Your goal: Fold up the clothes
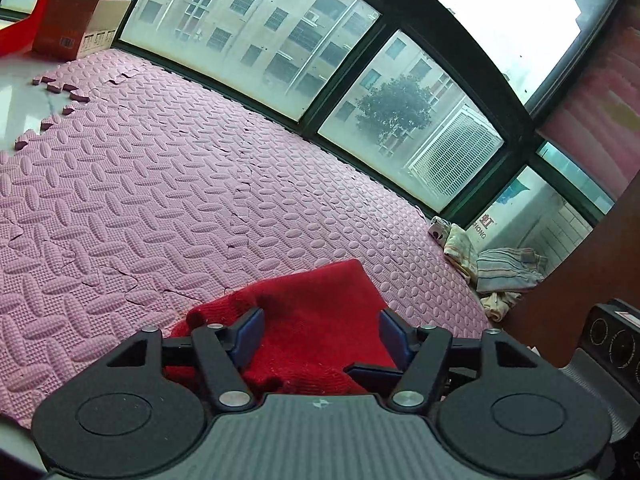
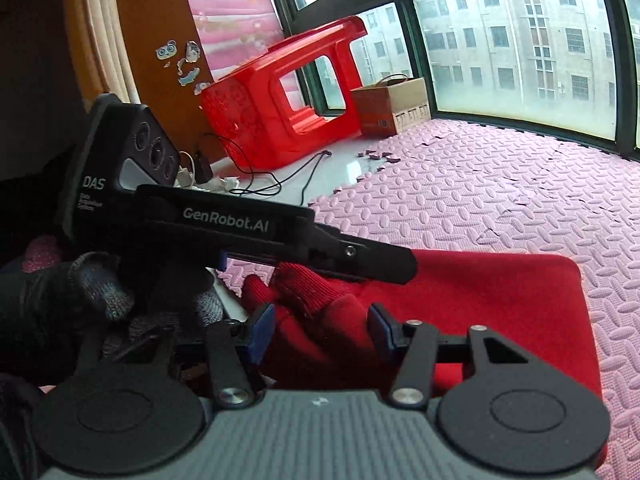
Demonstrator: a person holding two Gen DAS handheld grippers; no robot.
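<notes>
A red knit garment [image 1: 320,300] lies on the pink foam mat [image 1: 160,160], folded to a rough rectangle. My left gripper [image 1: 320,332] hangs low over its near edge. The blue pads stand apart with cloth between them, and a raised fold sits by the left pad. In the right wrist view the same garment [image 2: 500,300] spreads to the right. A bunched fold of it fills the gap of my right gripper [image 2: 320,330] and touches both pads. The left gripper's finger [image 2: 384,266] crosses just above that bunch, held by a dark-gloved hand [image 2: 60,292].
A red plastic stool [image 2: 280,92] lies on its side by the window beside a cardboard box [image 2: 392,106]. Black cables [image 2: 280,176] trail over the white floor. Striped and pale clothes [image 1: 500,272] are piled in the right corner, and window frames bound the mat's far side.
</notes>
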